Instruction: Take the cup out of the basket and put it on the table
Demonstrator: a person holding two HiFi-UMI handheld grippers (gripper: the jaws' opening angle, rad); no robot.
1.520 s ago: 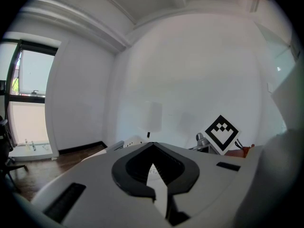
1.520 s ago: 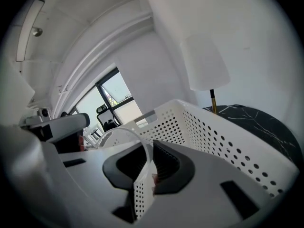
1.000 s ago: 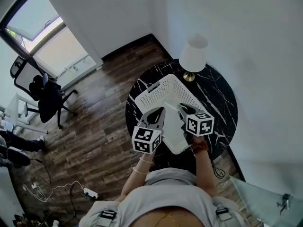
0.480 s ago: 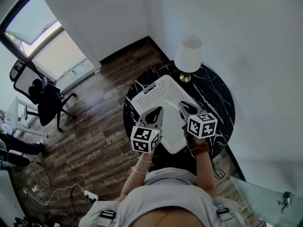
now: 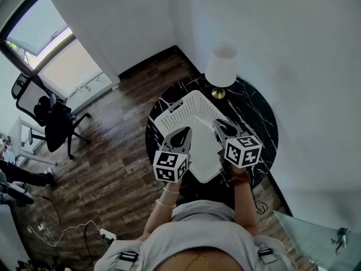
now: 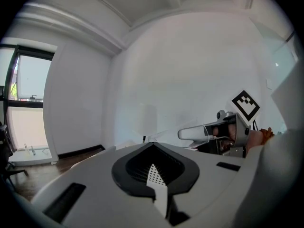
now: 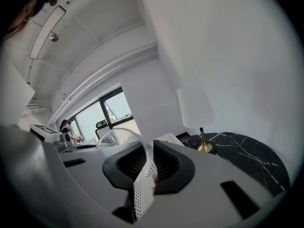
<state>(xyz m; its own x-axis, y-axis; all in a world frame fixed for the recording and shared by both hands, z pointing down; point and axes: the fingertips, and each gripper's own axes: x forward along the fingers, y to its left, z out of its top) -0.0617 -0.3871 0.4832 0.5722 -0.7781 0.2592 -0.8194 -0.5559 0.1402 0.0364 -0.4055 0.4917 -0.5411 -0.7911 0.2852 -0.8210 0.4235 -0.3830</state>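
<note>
Nudged apart, left hand-held gripper (image 5: 183, 133) and right hand-held gripper (image 5: 218, 125) pinch basket (image 5: 190, 107) walls; cup not discernible.

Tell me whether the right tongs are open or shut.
Shut on the basket: in the right gripper view, the right tongs pinch its perforated white wall, with no gap showing.

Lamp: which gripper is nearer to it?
Right. The right gripper grips the basket rim just short of the lamp; the left gripper grips the opposite rim, farther away.
</note>
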